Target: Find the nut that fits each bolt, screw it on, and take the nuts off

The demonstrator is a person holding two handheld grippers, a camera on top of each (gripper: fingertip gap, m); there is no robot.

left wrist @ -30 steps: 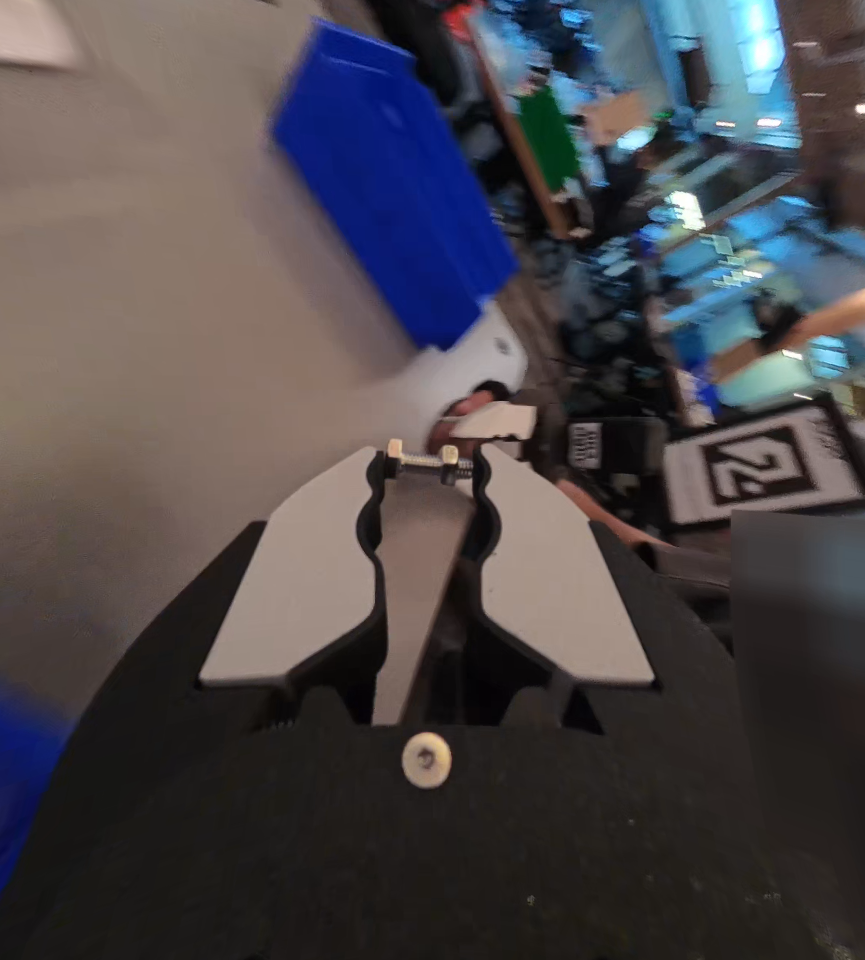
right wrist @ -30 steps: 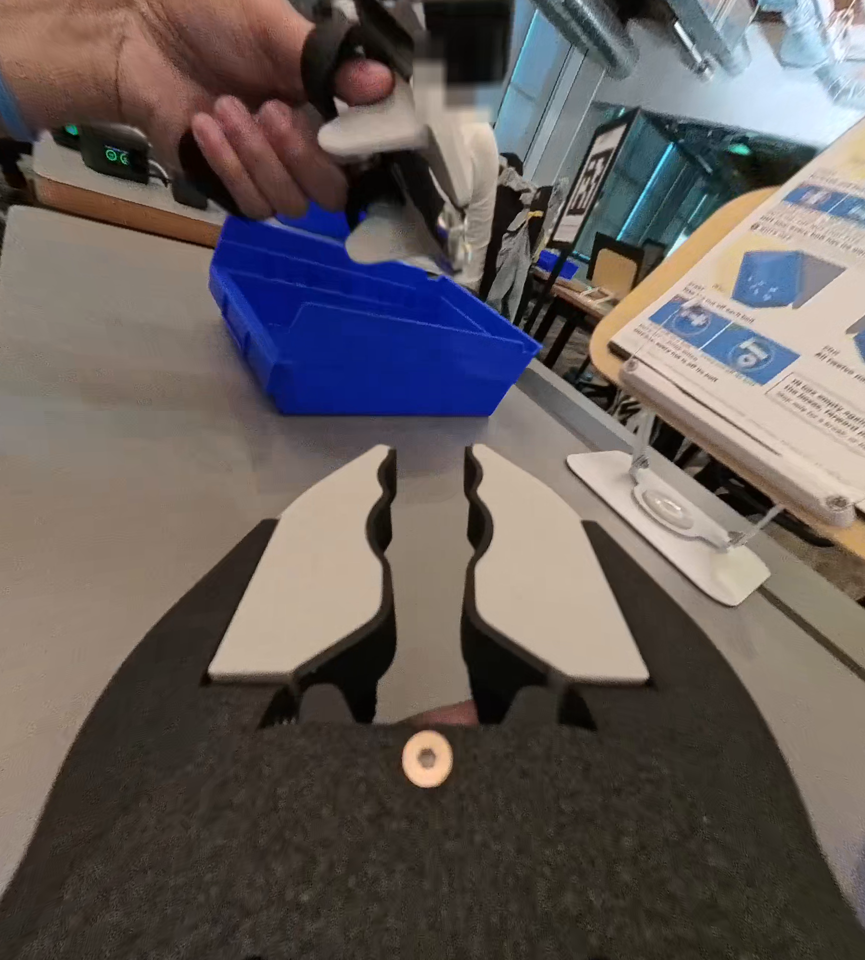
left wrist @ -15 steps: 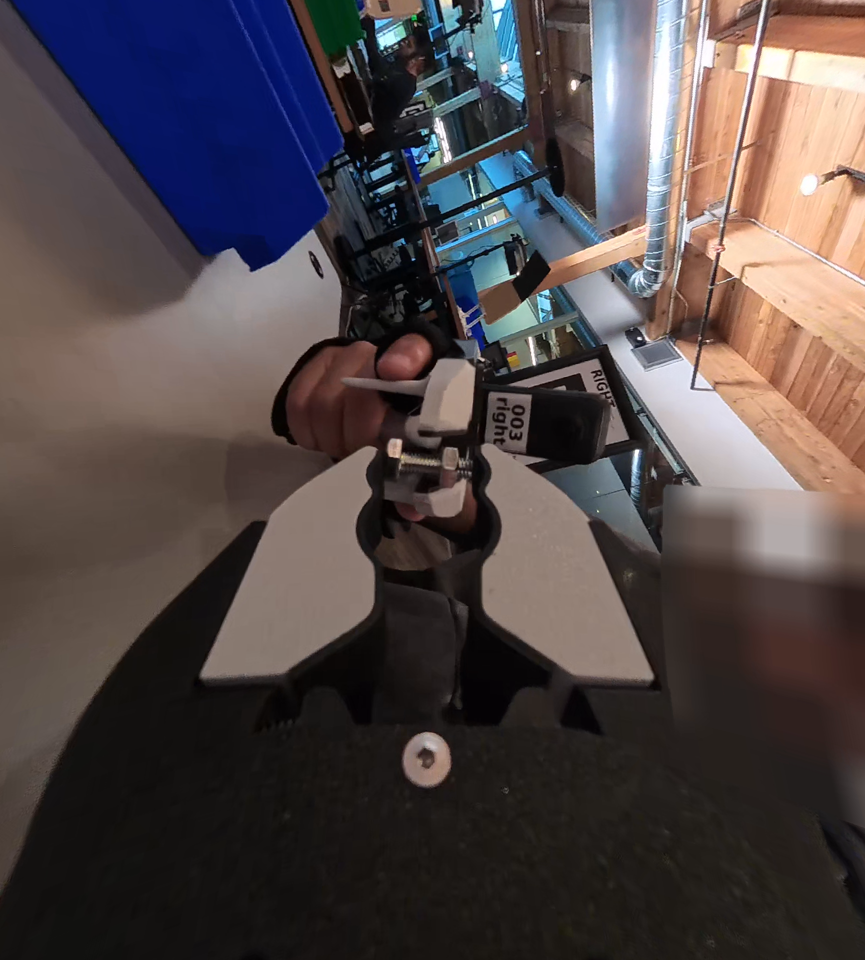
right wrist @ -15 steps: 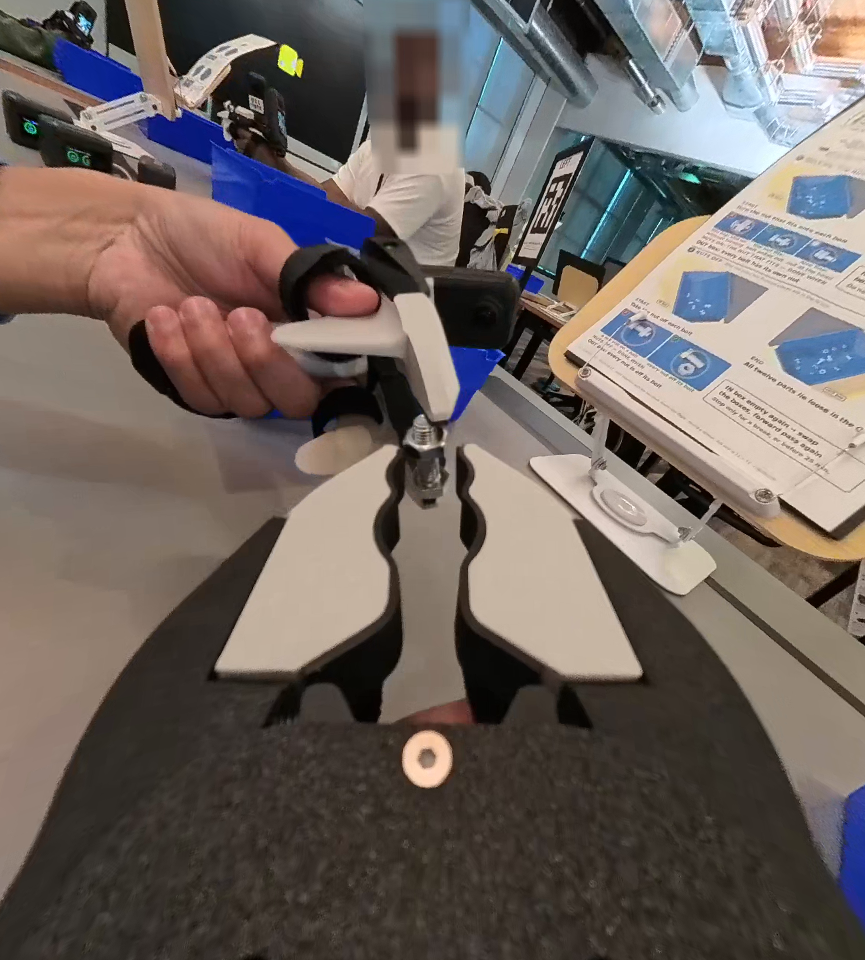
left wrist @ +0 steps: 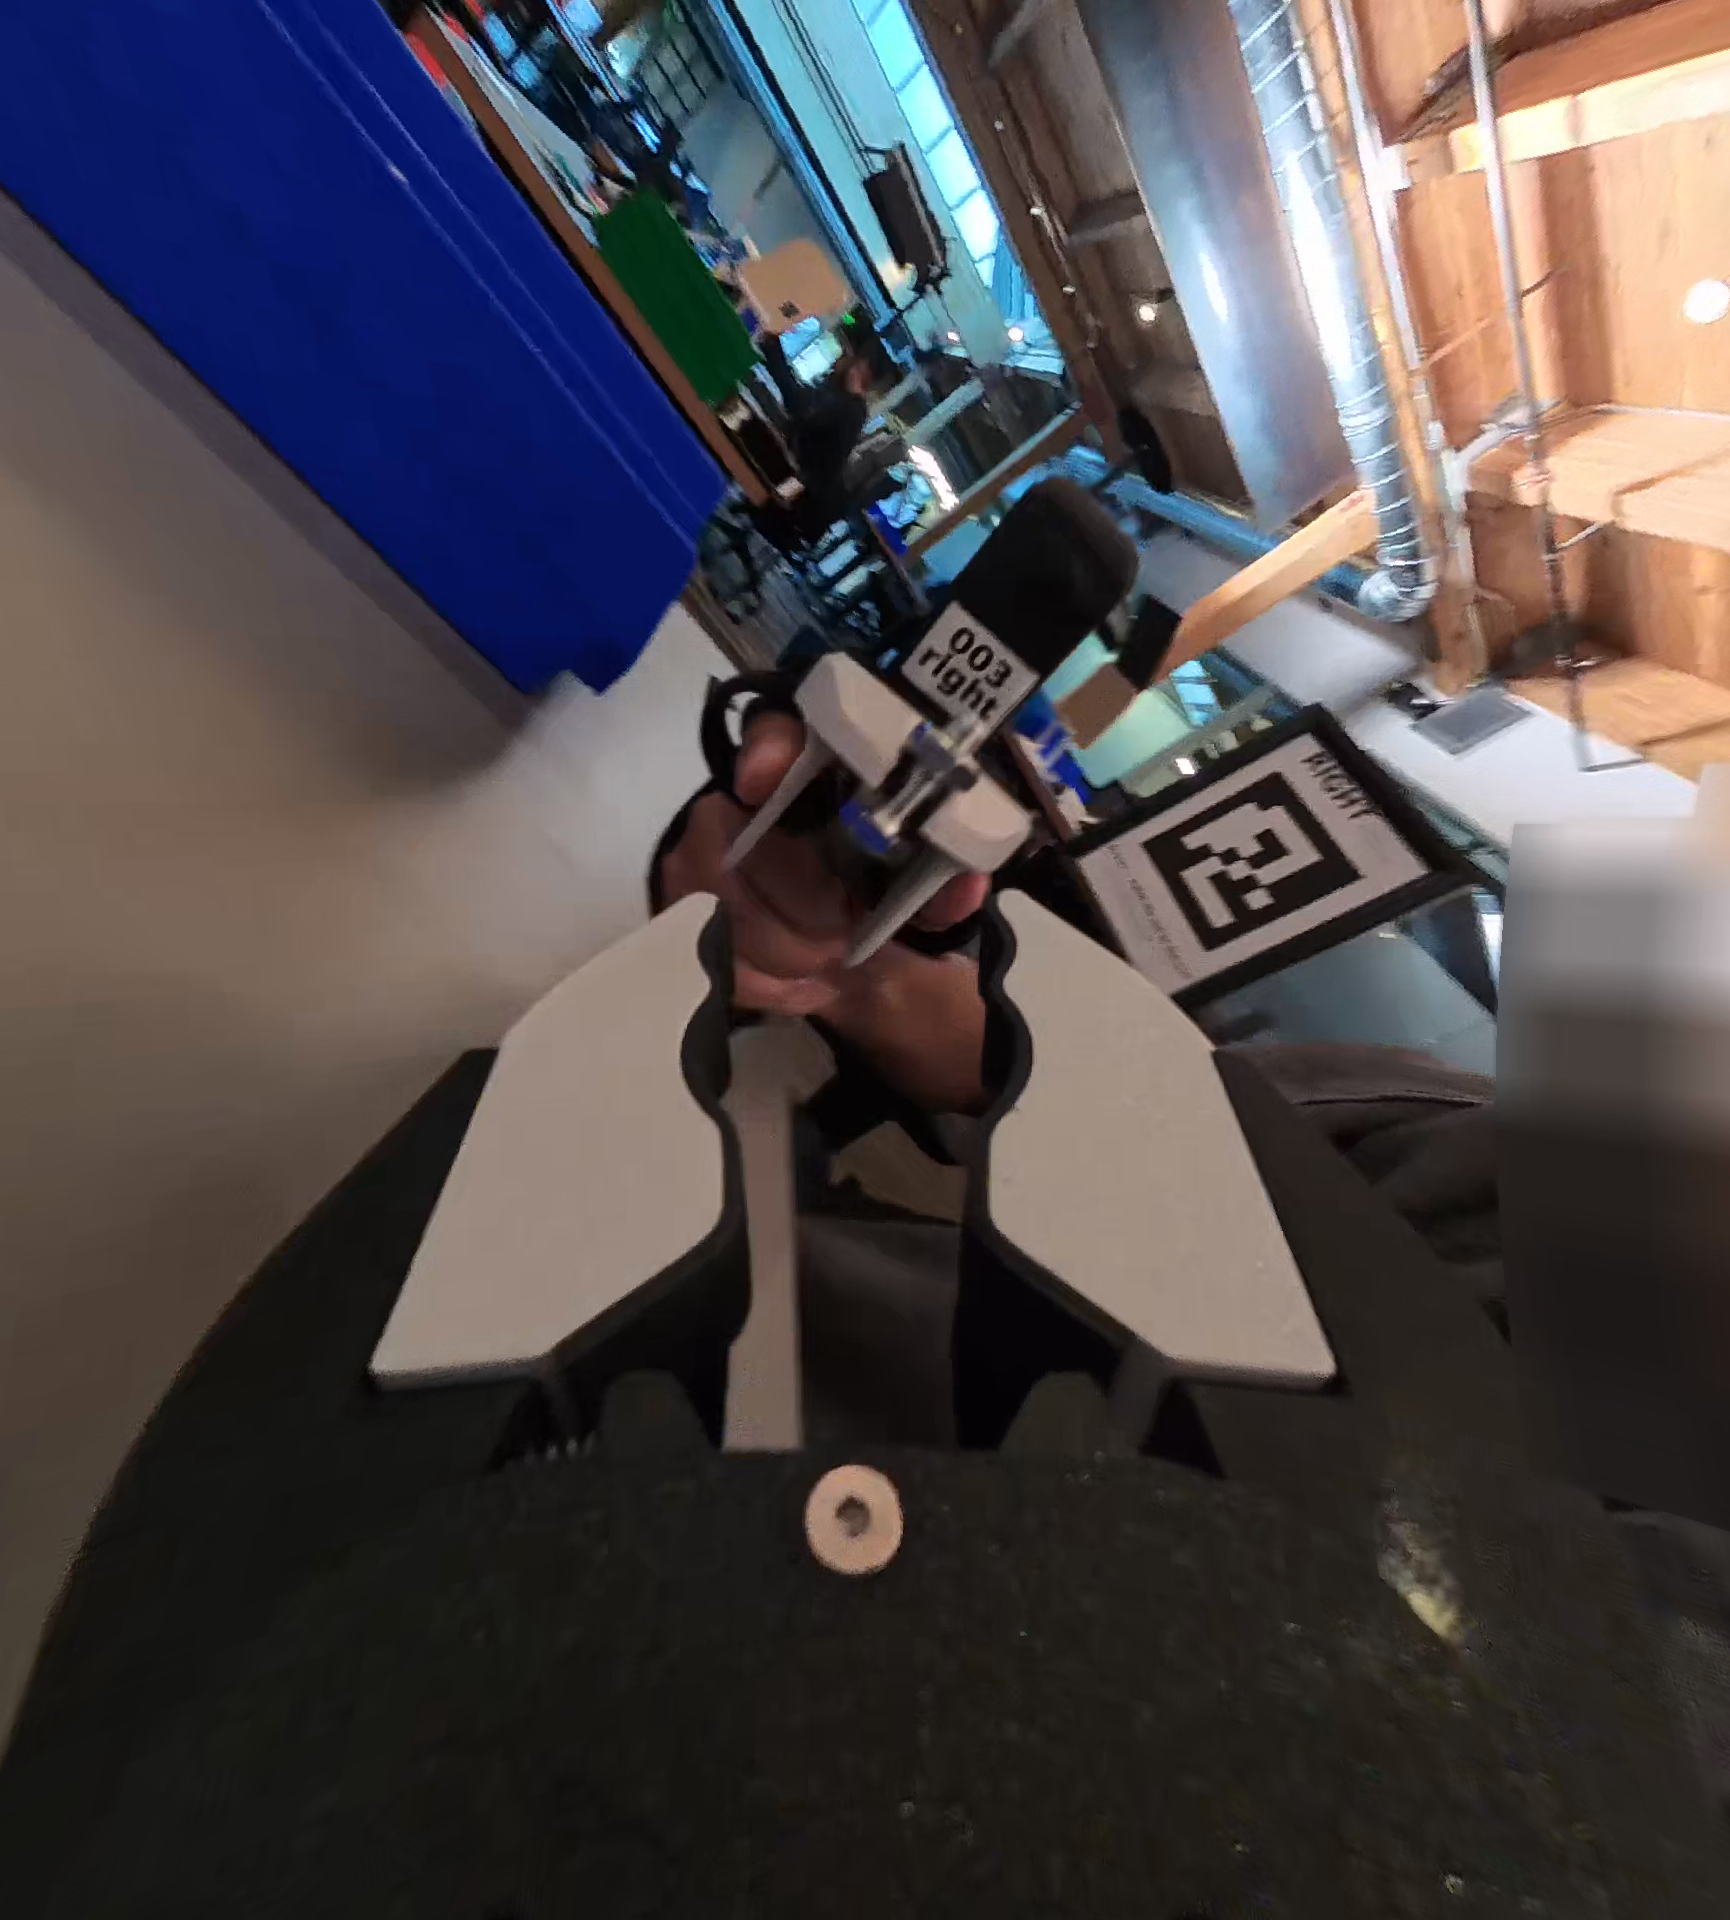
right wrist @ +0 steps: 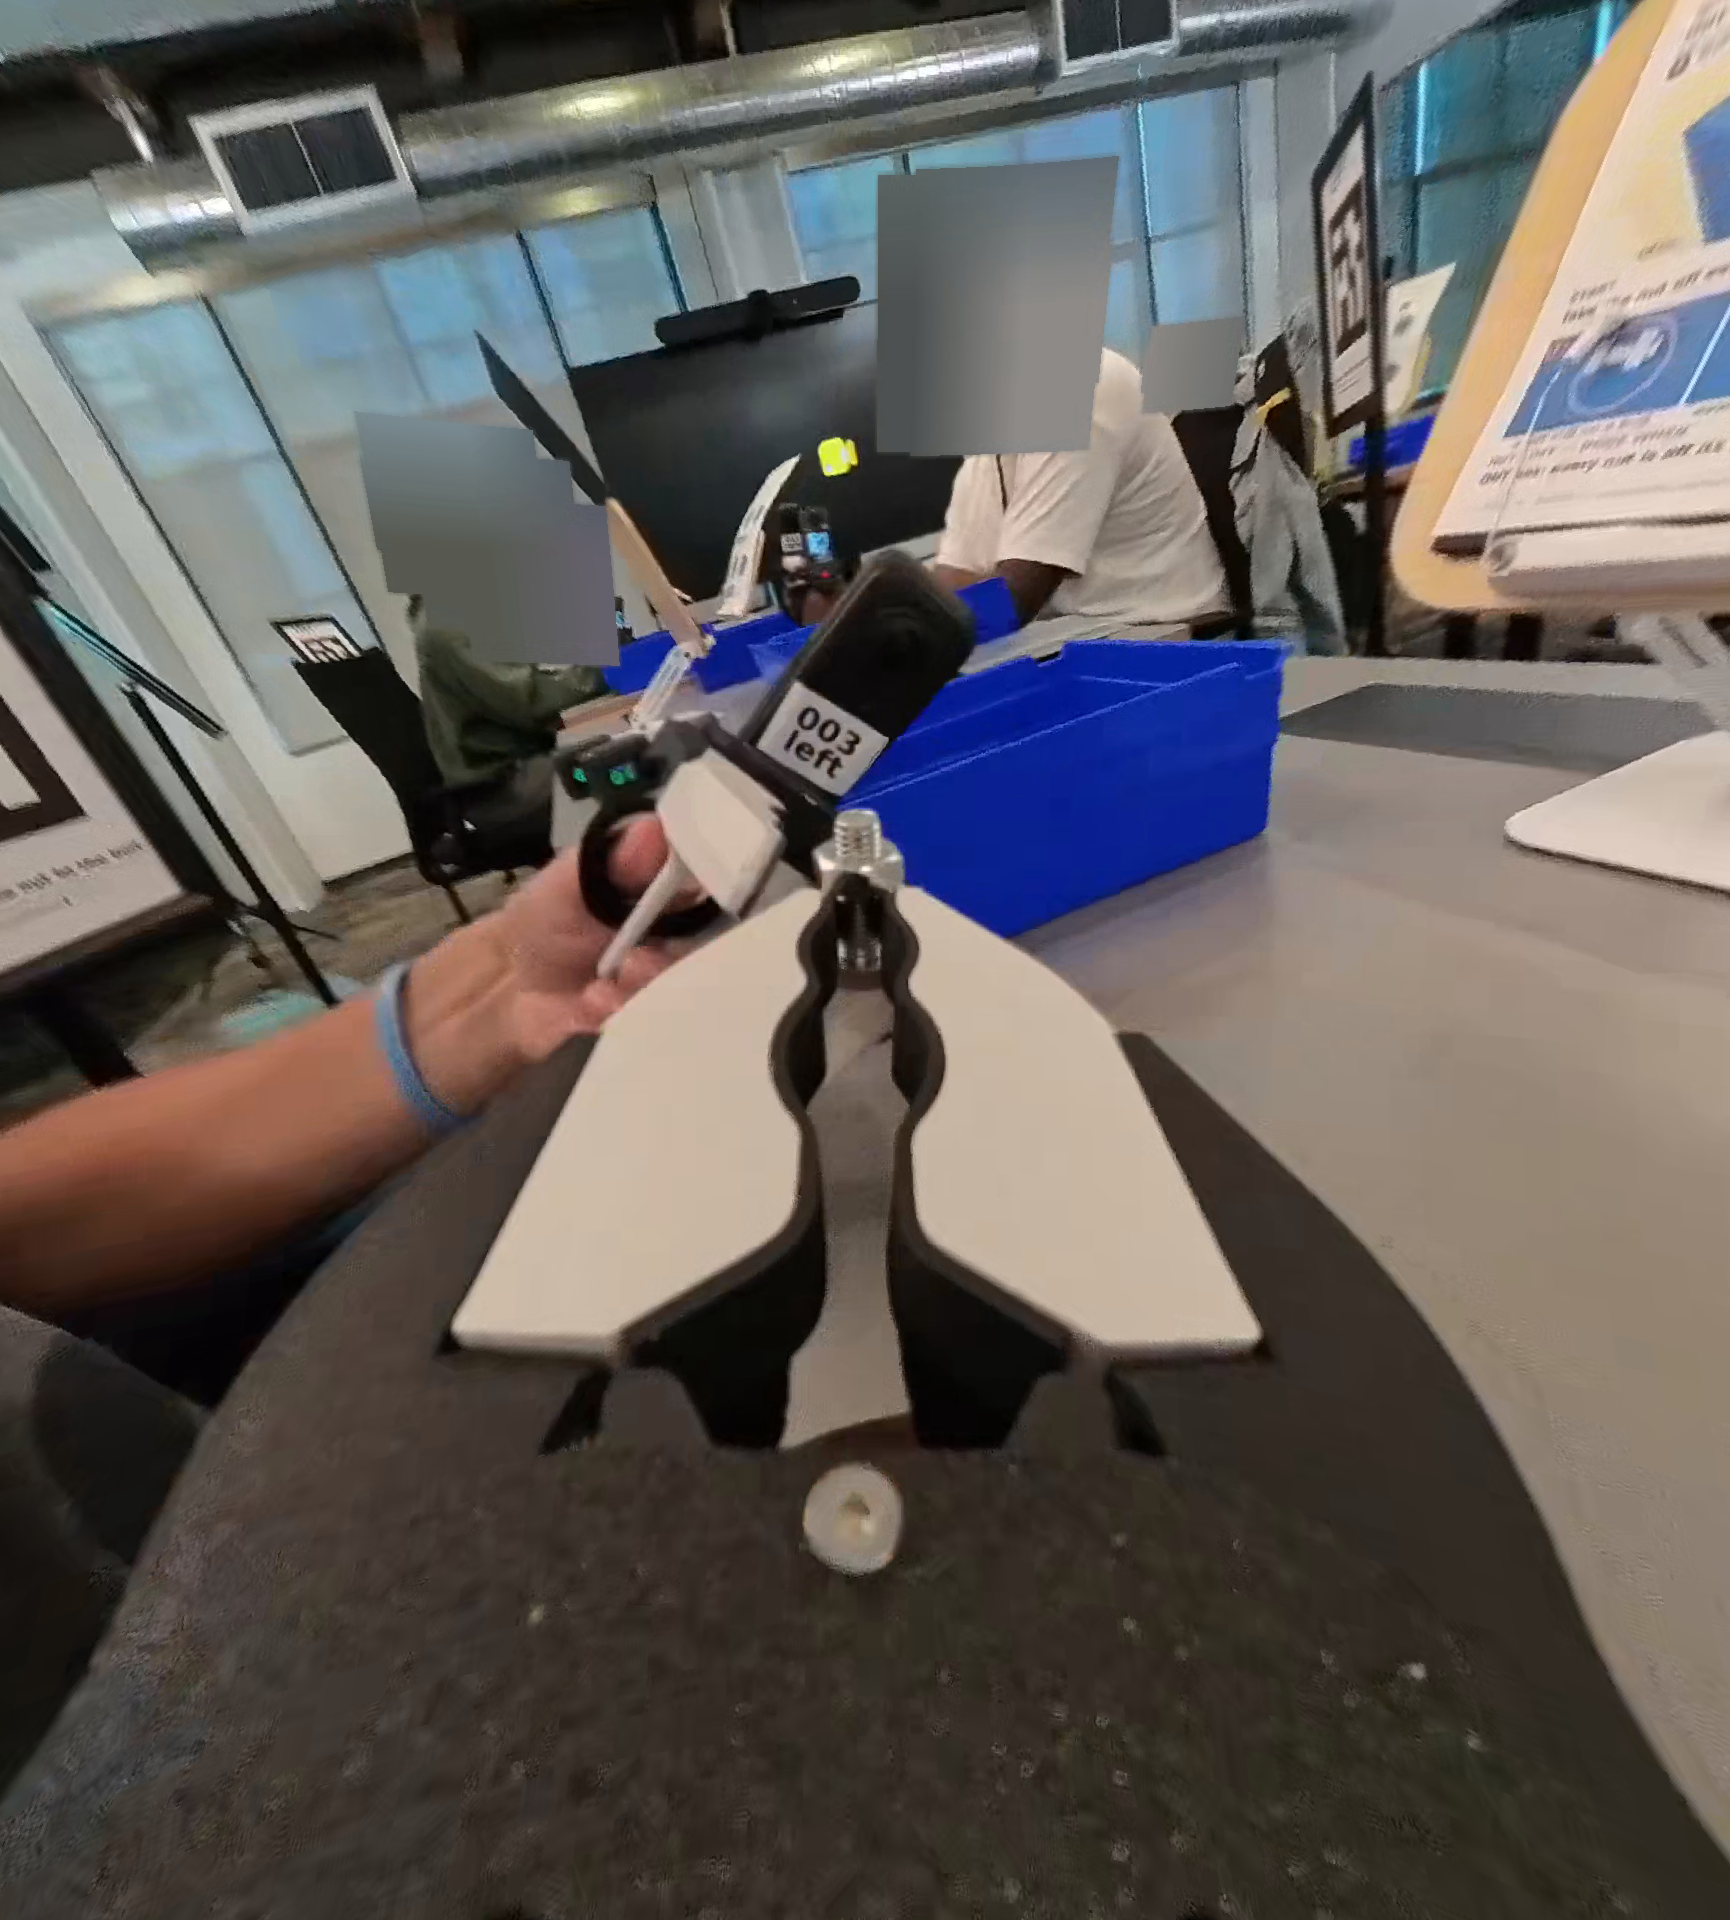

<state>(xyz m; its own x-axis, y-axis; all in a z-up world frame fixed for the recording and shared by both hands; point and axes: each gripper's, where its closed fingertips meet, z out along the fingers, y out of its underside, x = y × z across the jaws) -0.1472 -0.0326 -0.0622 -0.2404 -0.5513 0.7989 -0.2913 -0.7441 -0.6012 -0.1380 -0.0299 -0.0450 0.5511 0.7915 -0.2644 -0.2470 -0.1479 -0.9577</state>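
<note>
Right wrist view: my right gripper [right wrist: 859, 930] has its jaws closed on a small silver threaded bolt [right wrist: 862, 891]. It stands upright at the very tips, its threaded end poking above a silver hex nut [right wrist: 859, 860] that sits on the shank just over the jaw tips; the bolt head shows below, in the notch. My left gripper [left wrist: 853, 940] is empty with its jaws spread, well apart from the bolt, pointed towards the right gripper and the hand holding it. A long blue plastic bin [right wrist: 1069, 758] rests on the grey counter [right wrist: 1463, 1039] behind.

Risks, as I judge them:
- Grip is at the extreme tips only. Torque from unscrewing could spin or tilt the bolt in the notch, so the nut turns with it and never backs off.
- Any slip drops the bolt to the counter, where it may roll.
- Left jaws closing off-centre on the nut could lever the bolt out.
- A freed nut is small and could fall before reaching the bin.
</note>
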